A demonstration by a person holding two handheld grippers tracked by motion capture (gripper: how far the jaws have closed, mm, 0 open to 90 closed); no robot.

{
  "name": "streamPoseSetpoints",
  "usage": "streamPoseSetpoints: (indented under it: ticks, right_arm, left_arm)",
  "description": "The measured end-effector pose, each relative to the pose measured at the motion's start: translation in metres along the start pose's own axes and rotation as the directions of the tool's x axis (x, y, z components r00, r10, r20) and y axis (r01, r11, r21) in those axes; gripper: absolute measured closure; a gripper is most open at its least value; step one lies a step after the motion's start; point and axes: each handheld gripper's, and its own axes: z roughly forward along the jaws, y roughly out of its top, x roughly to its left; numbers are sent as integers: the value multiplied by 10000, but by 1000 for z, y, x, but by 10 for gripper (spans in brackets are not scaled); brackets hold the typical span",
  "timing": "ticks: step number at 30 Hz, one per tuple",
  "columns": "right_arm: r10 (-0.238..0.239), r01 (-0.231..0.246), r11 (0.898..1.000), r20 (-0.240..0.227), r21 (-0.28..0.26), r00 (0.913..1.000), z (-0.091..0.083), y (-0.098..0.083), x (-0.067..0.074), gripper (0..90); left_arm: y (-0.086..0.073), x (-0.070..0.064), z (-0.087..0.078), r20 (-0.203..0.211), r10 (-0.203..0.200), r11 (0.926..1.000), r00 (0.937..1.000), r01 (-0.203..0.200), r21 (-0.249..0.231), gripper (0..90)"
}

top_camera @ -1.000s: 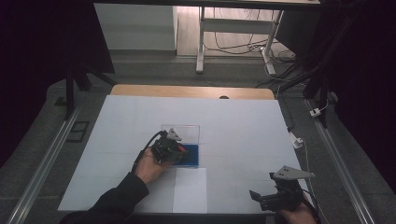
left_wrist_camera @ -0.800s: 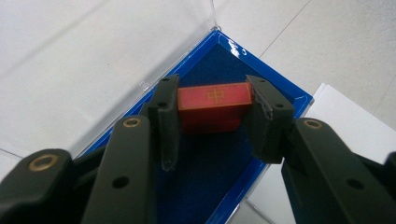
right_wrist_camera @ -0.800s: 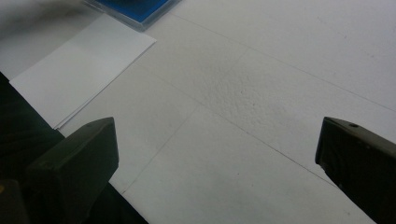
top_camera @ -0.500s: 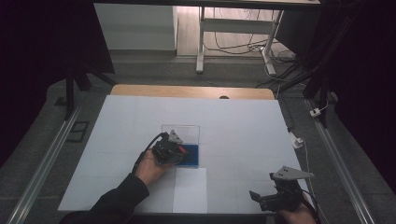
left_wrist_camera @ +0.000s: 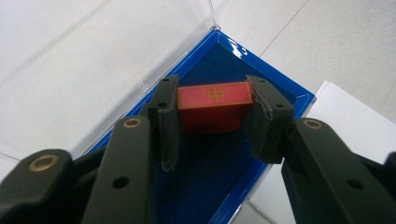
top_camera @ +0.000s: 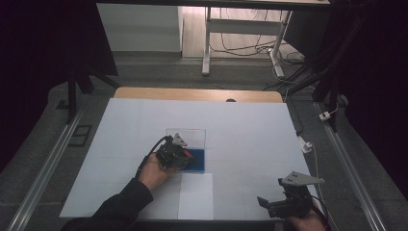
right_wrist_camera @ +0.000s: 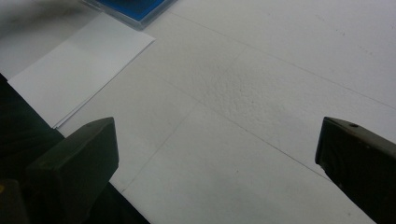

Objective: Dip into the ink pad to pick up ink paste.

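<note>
Red block (left_wrist_camera: 212,107) with a gold cross mark is pinched between the pads of the left gripper (left_wrist_camera: 212,122), at frame centre over the blue-lined tray (left_wrist_camera: 219,186). Jaws of the right gripper (right_wrist_camera: 217,154) are spread wide above the white table (right_wrist_camera: 261,93).

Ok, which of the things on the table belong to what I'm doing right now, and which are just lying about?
In the job:
- red block, clamped in the left gripper jaws
- blue-lined box under it, clear lid open

Lying about:
- white sheet
- right gripper, jaws open, holding nothing
</note>
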Motion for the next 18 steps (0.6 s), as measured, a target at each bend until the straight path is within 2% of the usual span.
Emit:
streamPoseSetpoints:
  ticks: [8, 18]
  right_arm:
    - [-29, 28, 10000, -16, -33, 10000, -1, 0, 0, 0]
    - [-73, 73, 10000, -2, -38, 10000, 0, 0, 0, 0]
  left_arm:
    - [-1, 6, -1, 343, -319, 9994, 9989, 325, -141, 581]
    - [2, 1, -7, 68, -41, 10000, 10000, 41, -57, 579]
